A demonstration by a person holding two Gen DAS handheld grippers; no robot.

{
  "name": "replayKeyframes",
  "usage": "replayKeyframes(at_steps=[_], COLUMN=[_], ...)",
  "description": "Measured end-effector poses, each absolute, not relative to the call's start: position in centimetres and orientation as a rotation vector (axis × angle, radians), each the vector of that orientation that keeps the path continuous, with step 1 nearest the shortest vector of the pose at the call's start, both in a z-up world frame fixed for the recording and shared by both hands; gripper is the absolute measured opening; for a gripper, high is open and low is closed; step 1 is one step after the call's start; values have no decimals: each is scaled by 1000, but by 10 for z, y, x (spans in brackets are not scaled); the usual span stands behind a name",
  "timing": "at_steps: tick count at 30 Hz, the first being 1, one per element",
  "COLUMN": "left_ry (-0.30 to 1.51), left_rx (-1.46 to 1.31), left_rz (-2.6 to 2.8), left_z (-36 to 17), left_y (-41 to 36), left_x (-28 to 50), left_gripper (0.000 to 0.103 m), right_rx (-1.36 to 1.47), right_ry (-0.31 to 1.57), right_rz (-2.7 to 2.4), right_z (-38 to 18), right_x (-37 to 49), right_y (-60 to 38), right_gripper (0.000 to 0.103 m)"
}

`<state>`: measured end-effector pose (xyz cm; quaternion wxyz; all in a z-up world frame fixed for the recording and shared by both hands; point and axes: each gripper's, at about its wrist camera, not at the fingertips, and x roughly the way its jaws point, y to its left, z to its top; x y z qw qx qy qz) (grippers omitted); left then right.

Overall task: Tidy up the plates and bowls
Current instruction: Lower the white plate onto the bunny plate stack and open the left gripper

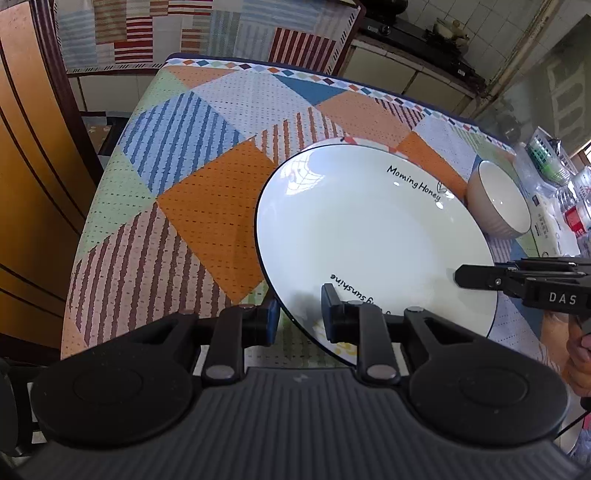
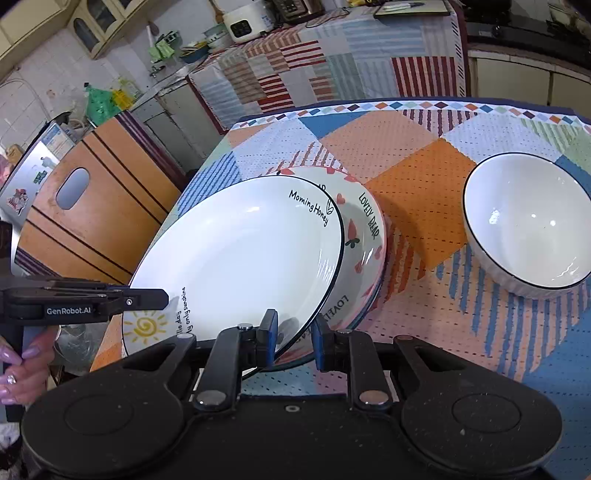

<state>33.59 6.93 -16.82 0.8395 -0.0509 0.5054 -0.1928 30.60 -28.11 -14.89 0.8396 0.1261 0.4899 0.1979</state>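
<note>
The white plate (image 2: 240, 254), black-rimmed and lettered "Morning Honey", is held by both grippers over the patchwork-covered worktop (image 1: 207, 206). The left gripper (image 1: 299, 314) has its fingers (image 1: 332, 310) narrowed onto the plate's near rim, one above the edge and one below. The right gripper (image 2: 293, 338) clamps the rim at the near right in the same way, its fingers almost together with the plate's edge pinched between them. In the right wrist view the left gripper comes in from the left edge, with a hand (image 2: 22, 365) on its handle.

Directly beneath the white plate lies a second plate (image 2: 365, 236), patterned with pink hearts and the words "LOVELY BEAR", on the cloth. The white plate sits tilted over it, far edge low and overlapping it; whether the two touch cannot be told.

To the right, well apart from the plates, a white bowl (image 2: 528, 225) with a dark rim and ribbed outside stands upright on the worktop. In the left wrist view the same bowl appears just beyond the white plate's far right rim.

Left of the worktop stands an orange wooden cabinet (image 2: 96, 206). Beyond the far edge is a counter draped with a striped cloth (image 2: 325, 62), carrying a white rice cooker (image 2: 245, 22). Packets and bottles (image 1: 569, 206) crowd the far right in the left wrist view.
</note>
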Motion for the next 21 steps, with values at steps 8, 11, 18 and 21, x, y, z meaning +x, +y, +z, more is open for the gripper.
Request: replayKeyframes(at_steps=[8,11,18,21], left_ry=[1051,1041,1104,1118], left_rx=[-99,-73,-80,-83], left_rz=[-408,-386,-331,-334], left_z=[-170,-169,-176,-178], left_y=[63,55,39,39], left_x=[338,338,347,348], left_gripper=[22,22,24,24], right_rx=[217,172,-16,-35], right_ry=[1043,1041,1035,1050], right_rz=[359,322,212,179], right_z=[-144,-143,-138,-144], right_x=[308,304,304,306], right_y=[-274,-267,-249,-248], right_gripper=[25,27,31,32])
